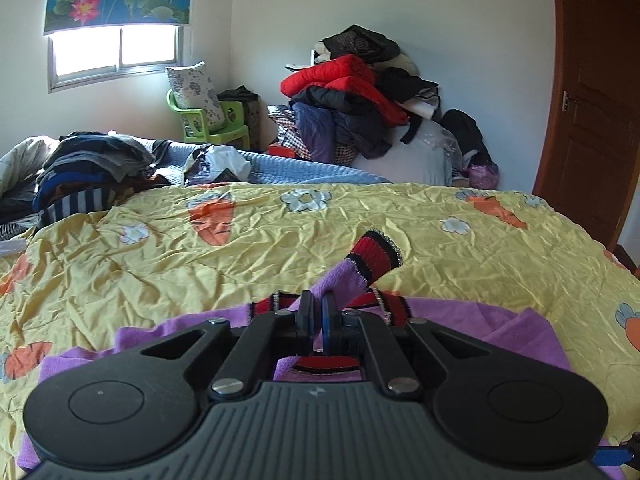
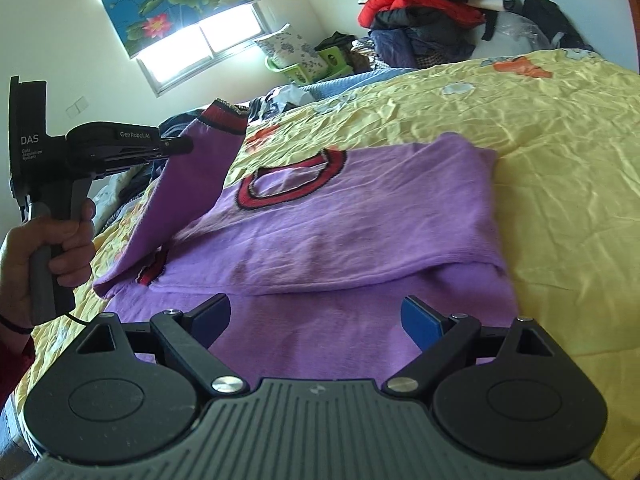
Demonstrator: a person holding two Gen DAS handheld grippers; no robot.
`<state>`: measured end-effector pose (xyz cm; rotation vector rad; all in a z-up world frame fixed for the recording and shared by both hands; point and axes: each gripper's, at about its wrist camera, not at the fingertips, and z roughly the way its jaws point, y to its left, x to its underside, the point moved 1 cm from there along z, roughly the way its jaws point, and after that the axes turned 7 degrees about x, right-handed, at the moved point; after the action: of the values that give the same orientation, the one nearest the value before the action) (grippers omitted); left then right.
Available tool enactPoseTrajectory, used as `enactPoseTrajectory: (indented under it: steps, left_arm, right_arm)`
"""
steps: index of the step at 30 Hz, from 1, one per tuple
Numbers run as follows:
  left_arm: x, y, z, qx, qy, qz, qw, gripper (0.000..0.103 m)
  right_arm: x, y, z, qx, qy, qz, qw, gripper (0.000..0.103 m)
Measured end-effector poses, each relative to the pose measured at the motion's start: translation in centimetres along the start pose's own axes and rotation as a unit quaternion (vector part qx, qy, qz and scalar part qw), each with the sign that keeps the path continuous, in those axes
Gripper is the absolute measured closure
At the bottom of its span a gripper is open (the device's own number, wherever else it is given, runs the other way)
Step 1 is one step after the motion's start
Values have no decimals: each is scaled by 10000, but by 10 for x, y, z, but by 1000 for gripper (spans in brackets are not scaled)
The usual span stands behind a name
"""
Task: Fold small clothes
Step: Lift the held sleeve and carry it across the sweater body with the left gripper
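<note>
A small purple sweater (image 2: 340,232) with a red and black collar (image 2: 288,184) lies on the yellow bedspread (image 2: 540,128), its right side folded in. My left gripper (image 1: 319,308) is shut on the sweater's left sleeve (image 1: 340,276). The red and black striped cuff (image 1: 374,256) sticks out past the pads. In the right wrist view this left gripper (image 2: 188,146) holds the sleeve (image 2: 192,184) lifted above the bed at the left. My right gripper (image 2: 316,316) hovers open over the sweater's near hem with nothing between its fingers.
A person's hand (image 2: 52,248) grips the left tool's handle. Piled clothes (image 1: 88,172) lie at the bed's far left, and a tall heap of jackets (image 1: 352,100) stands against the wall. A green chair (image 1: 208,120) and a brown door (image 1: 592,100) are beyond.
</note>
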<state>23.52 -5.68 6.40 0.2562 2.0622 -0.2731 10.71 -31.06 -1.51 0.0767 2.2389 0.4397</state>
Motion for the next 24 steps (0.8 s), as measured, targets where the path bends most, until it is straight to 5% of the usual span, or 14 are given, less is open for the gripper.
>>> enactPoseTrajectory:
  steps: [24]
  left_arm:
    - [27,-90,30,674,430,435,9958,99]
  right_arm:
    - [10,-25,-14,180,-47,216,9996,12]
